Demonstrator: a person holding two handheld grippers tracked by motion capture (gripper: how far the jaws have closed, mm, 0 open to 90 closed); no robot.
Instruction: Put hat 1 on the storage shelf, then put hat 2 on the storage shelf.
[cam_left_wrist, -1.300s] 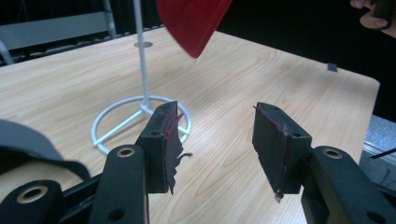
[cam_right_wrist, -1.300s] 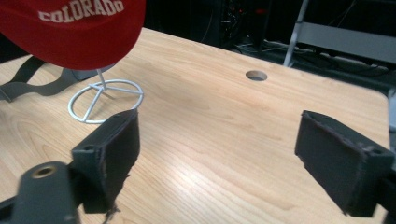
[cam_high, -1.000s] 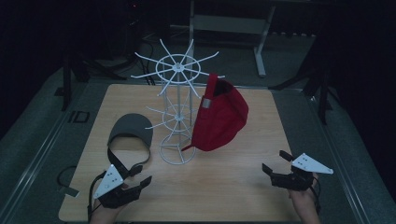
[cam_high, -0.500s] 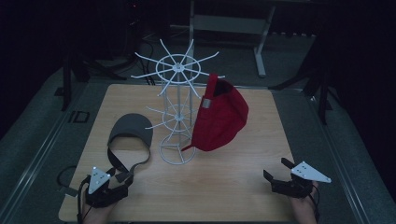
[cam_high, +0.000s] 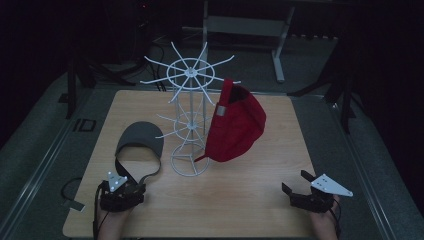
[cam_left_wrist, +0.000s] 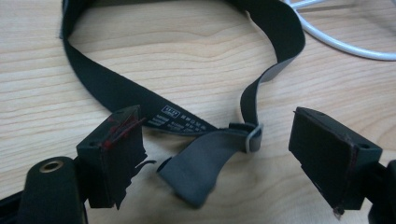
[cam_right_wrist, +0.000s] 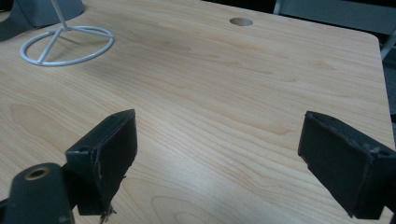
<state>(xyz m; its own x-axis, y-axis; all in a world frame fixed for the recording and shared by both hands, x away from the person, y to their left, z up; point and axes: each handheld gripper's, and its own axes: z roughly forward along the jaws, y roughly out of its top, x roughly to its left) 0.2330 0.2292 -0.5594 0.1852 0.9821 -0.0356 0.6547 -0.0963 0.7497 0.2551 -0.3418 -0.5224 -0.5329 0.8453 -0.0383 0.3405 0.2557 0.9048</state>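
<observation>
On the near left of the desk (cam_high: 250, 200), just ahead of my left claw (cam_left_wrist: 219, 154), lies the grey cap (cam_high: 140, 142), brim away from me, its black strap (cam_left_wrist: 116, 93) looped toward the jaws. Left claw released; its jaws have just been opening, with the loose grey strap end (cam_left_wrist: 201, 172) and buckle (cam_left_wrist: 253, 137) lying between them, pads not pressing. Judgement: cap is light and floppy, strap limp and thin; it will fold rather than lift flat. Best hold looks like the strap near the buckle, or the stiffer brim. Right claw (cam_right_wrist: 219, 163) also released, nothing between its jaws, over bare wood at near right. Red cap (cam_high: 235, 125) hangs on the white wire rack (cam_high: 187, 120) mid-desk. Desk is pale smooth wood; room around it dark.
</observation>
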